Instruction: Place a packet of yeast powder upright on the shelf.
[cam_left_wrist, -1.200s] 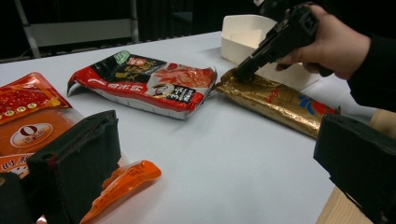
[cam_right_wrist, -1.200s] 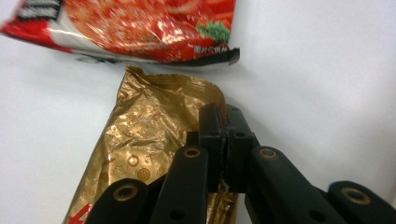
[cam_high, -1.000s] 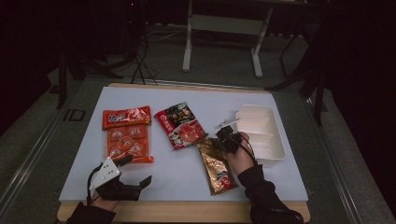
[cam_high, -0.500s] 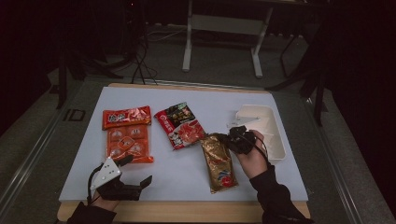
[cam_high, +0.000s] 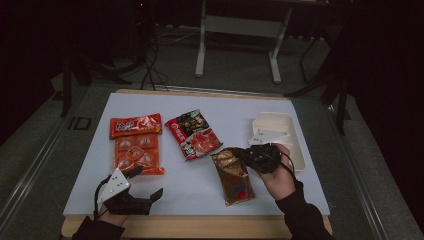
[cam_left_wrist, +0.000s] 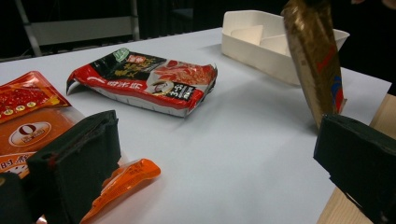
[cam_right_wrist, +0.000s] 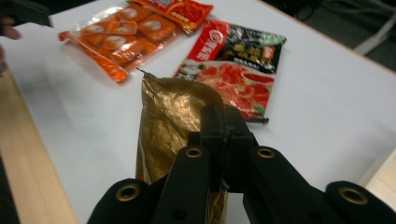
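On the table (cam_high: 210, 190), two snack packs (cam_high: 137, 145) lie left, a tray (cam_high: 277, 130) right, two pouches (cam_high: 210, 152) between.

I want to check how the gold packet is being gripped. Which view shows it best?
The right gripper view: the gold packet sits up close, its top edge pinched by the right gripper. The high view shows it small beside that hand; the left gripper view shows it tilted up off the table.

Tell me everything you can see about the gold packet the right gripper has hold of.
The gold packet is a long, crinkled foil-looking pouch with a red and blue mark near its lower end. The right gripper is shut on its upper edge, lifting that end so the pouch tilts up, its lower end on the white table near the front edge, beside the white tray.
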